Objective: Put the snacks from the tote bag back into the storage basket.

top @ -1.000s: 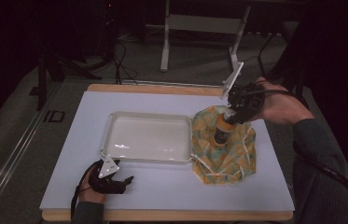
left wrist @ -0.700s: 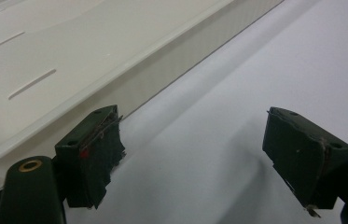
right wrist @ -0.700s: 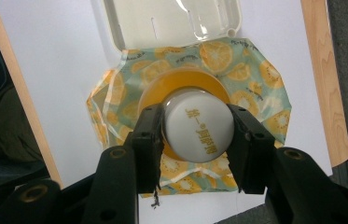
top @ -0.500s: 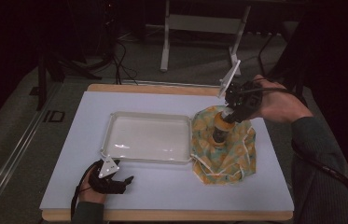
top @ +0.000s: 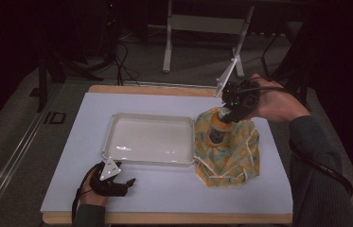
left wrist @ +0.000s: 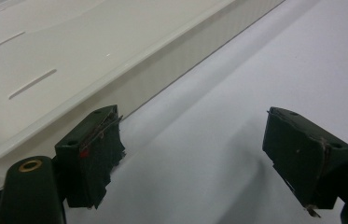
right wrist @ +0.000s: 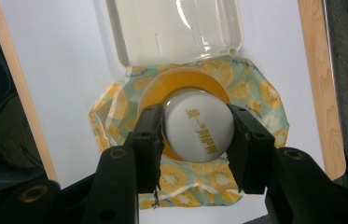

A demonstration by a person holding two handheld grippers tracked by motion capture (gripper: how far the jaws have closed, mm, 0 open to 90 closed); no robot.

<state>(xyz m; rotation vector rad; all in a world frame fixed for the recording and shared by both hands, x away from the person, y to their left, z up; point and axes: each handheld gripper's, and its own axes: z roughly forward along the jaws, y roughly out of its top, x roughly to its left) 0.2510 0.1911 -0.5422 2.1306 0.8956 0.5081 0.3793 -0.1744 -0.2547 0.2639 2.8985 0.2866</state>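
My right gripper is clamped on the white cap of an orange bottle, upright on a lemon-print cloth. Cream plastic tray at 12 o'clock, touching cloth. Left gripper wide open, empty, on white table.

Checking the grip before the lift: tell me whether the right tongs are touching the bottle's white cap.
Touching. In the right gripper view, the right tongs have both black jaws pressed flat against opposite sides of the white cap, with no gap on either side.
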